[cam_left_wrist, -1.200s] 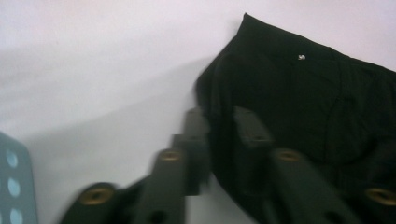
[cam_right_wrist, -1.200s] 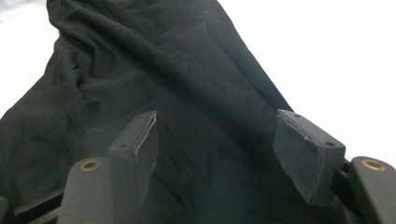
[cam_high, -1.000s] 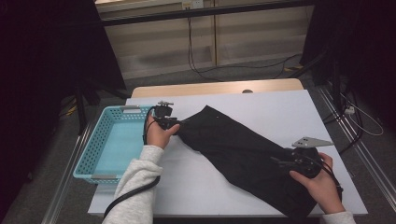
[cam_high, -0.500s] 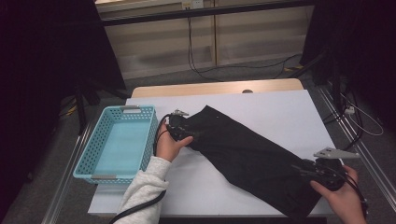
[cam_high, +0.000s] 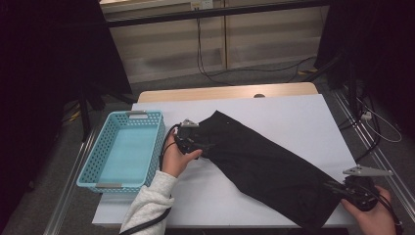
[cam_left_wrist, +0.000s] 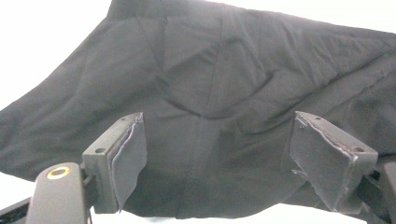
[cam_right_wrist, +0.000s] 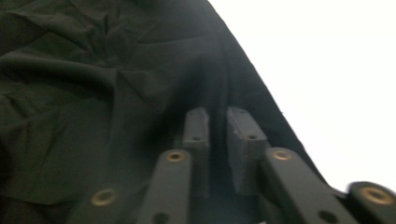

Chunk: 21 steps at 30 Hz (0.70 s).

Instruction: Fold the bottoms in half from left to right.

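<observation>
The high view looks forward and down from above the person's side of the counter (cam_high: 293,112), taking in all of it, with a basket (cam_high: 122,149) at 9 o'clock. The left gripper view sits low and very close, facing along its wide-set jaws onto the cloth (cam_left_wrist: 224,84). The right gripper view is just as near, looking along its nearly closed jaws up the same cloth (cam_right_wrist: 93,84). All three share this cloth (cam_high: 264,166) and the white counter top.
</observation>
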{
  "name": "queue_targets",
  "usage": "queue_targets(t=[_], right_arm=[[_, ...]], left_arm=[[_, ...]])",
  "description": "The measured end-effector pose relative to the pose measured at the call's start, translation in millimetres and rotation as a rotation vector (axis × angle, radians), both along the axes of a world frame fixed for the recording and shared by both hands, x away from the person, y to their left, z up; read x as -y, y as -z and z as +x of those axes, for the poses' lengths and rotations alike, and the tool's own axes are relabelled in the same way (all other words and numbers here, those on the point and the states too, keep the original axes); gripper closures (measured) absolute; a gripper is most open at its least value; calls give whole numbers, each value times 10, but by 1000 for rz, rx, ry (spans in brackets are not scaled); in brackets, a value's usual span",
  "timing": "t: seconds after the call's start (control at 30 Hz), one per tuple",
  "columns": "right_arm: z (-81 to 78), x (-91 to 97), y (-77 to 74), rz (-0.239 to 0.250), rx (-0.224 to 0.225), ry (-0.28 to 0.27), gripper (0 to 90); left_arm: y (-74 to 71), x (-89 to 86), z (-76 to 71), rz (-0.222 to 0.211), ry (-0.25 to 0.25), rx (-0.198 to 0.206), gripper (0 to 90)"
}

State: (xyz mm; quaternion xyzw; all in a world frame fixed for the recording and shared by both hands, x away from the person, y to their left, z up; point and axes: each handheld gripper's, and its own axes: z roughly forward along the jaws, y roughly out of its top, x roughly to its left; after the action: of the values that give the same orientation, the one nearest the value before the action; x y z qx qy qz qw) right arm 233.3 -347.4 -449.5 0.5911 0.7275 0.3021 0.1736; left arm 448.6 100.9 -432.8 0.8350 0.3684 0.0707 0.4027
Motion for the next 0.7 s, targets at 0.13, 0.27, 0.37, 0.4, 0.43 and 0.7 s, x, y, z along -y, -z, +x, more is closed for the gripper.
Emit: queue_targets(t=[0.13,0.27,0.37,0.4,0.43,0.7], right_arm=[[17,1,-24,-11,-6,-15,900],[-26,195,-119,25,-1,8,899],[-43,298,-105,27,-11,38,890],[-29,302,-71,14,-17,40,828],[-29,302,-71,14,-17,40,828],[96,180,-109,-38,62,24,630]], left_arm=[[23,3,-13,6,8,-8,196],[44,0,-15,10,11,-14,196],[53,5,-12,8,5,-11,196],[52,2,-9,12,9,-10,196],[53,2,-8,13,9,-10,196],[69,-3,3,15,9,-13,192]])
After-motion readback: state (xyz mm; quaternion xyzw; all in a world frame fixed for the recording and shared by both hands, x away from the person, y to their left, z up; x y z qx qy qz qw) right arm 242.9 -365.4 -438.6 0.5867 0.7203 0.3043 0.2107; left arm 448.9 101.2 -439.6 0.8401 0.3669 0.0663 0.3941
